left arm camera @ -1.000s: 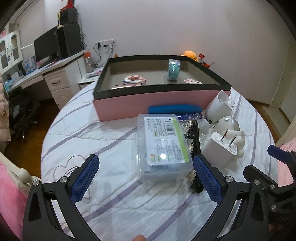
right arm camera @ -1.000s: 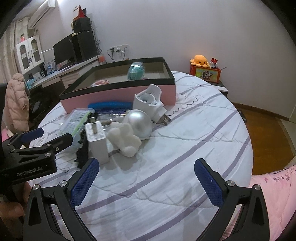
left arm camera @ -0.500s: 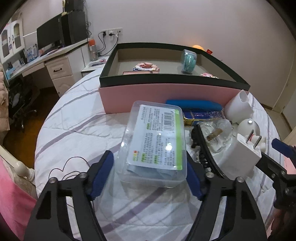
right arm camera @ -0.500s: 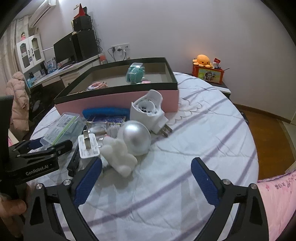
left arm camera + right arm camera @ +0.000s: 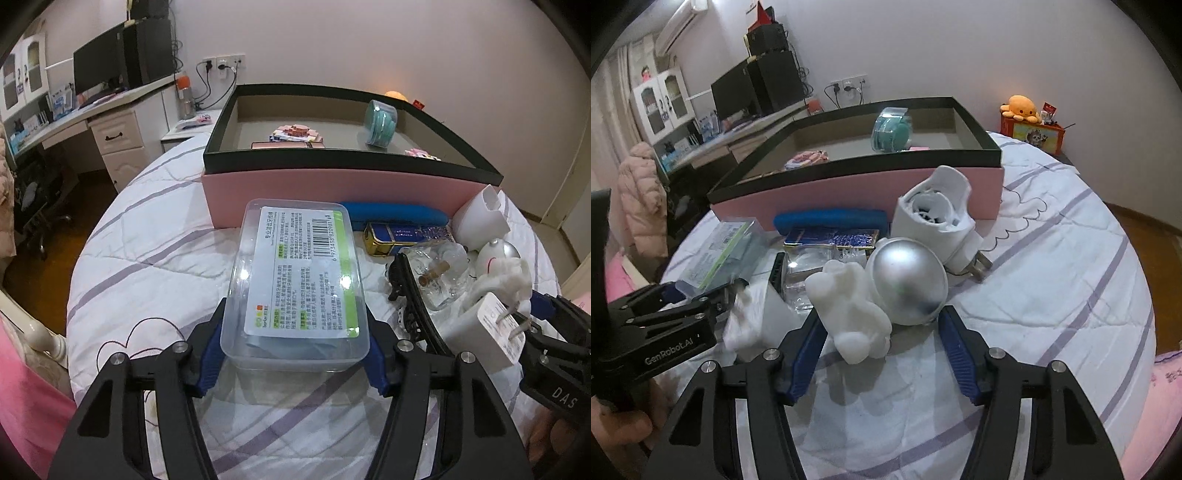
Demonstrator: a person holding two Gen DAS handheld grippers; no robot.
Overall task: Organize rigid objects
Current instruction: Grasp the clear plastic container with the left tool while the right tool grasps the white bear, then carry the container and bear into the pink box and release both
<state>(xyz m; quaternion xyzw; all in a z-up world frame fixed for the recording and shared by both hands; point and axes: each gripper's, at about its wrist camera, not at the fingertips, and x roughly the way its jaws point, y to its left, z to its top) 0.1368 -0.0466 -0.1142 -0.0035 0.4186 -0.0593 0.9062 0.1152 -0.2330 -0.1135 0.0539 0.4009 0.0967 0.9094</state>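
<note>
My left gripper (image 5: 295, 354) is shut on a clear plastic box (image 5: 299, 280) with a white and green label, its blue pads pressed on both sides of the near end. My right gripper (image 5: 882, 347) is narrowed around a white astronaut figure with a silver helmet (image 5: 882, 295); the left pad touches it, the right pad sits just beside the helmet. A pink tray with a black rim (image 5: 343, 177) stands behind and holds a teal roll (image 5: 380, 122) and small items.
A blue case (image 5: 395, 216), a blue and gold tin (image 5: 402, 238), a glass bottle (image 5: 439, 277), a black hair clip (image 5: 410, 295), a white charger (image 5: 487, 332) and a white plug-in device (image 5: 938, 214) lie on the striped bedcover (image 5: 1052, 280). A desk (image 5: 92, 122) stands at left.
My left gripper moved forward and closed on the clear box. My right gripper moved in and narrowed around the astronaut figure.
</note>
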